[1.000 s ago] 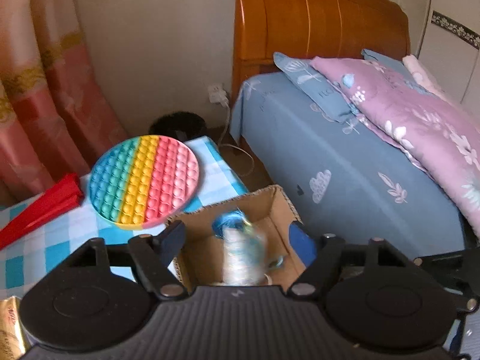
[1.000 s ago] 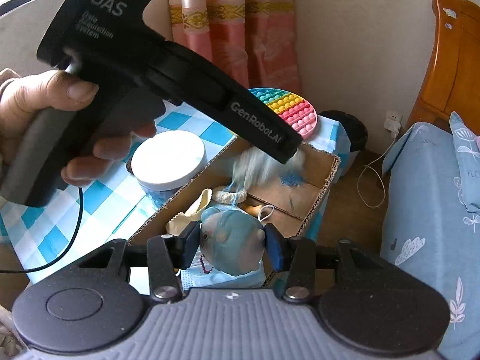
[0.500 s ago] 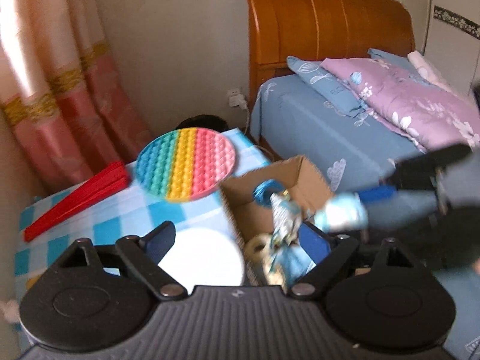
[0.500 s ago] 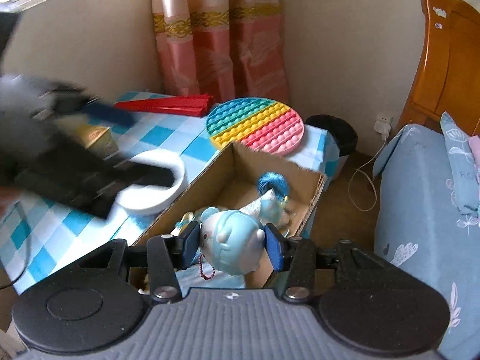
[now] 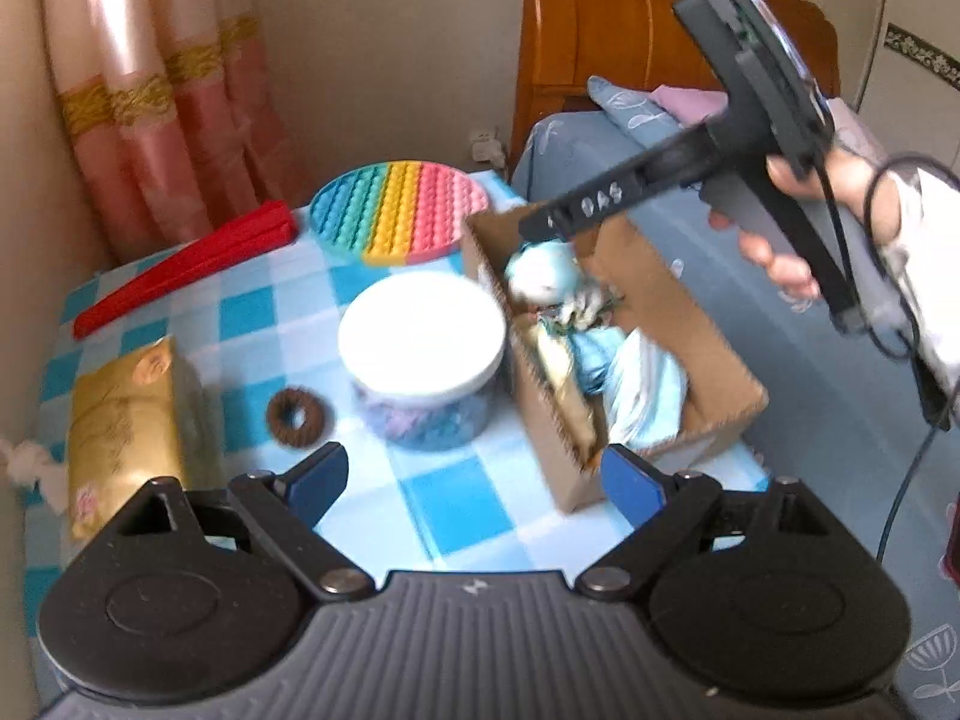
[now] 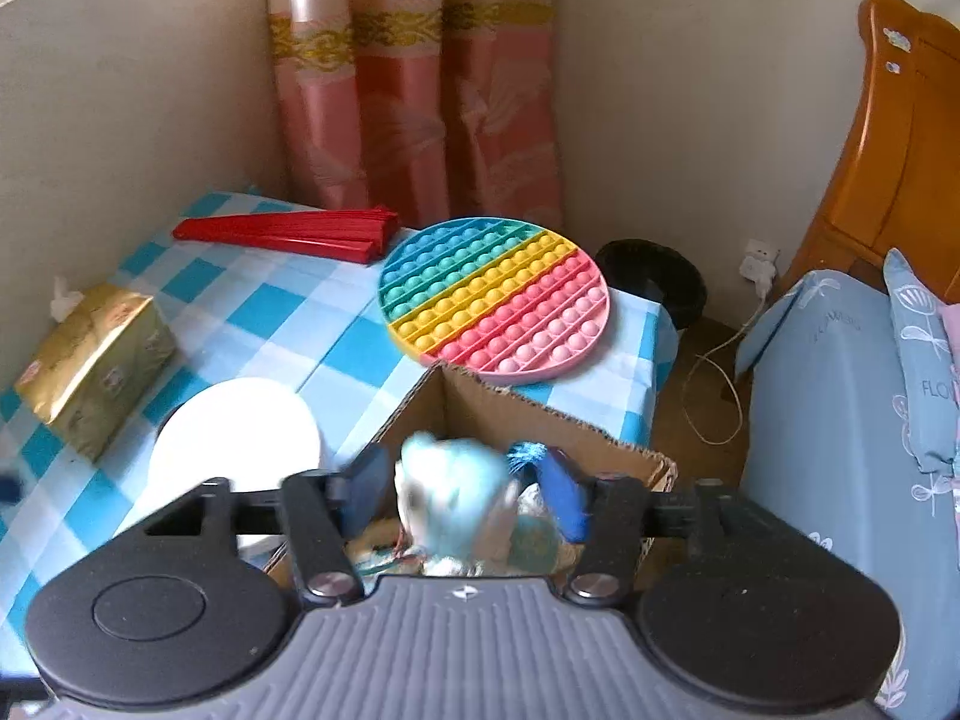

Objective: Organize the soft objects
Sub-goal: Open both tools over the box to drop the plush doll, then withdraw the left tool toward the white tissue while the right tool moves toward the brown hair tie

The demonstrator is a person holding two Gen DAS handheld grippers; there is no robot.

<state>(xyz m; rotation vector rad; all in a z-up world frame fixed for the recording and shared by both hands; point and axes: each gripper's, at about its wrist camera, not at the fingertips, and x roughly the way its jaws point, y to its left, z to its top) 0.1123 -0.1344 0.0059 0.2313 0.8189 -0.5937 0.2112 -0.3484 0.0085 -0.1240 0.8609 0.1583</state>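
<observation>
A cardboard box (image 5: 678, 312) (image 6: 516, 414) sits on the checked table beside the bed and holds several soft things, among them a light blue cloth (image 5: 642, 384). My right gripper (image 6: 465, 489) hangs over the box. Its jaws are opening, and the blurred blue plush toy (image 6: 456, 480) (image 5: 540, 276) sits loose between them, with gaps on both sides. My left gripper (image 5: 474, 468) is open and empty above the table, at the box's near corner. A brown scrunchie (image 5: 296, 418) lies on the cloth to its left.
A white-lidded jar (image 5: 420, 336) (image 6: 234, 438) stands against the box. Behind it lie a rainbow pop-it disc (image 5: 399, 210) (image 6: 495, 297) and a red folded fan (image 5: 186, 267). A gold tissue pack (image 5: 120, 414) sits left. A blue bed (image 6: 840, 420) is on the right, and a black bin (image 6: 651, 276) stands at the wall.
My left gripper has pulled back from the box to over the table. My right gripper moved over the box and its jaws have come off the plush toy.
</observation>
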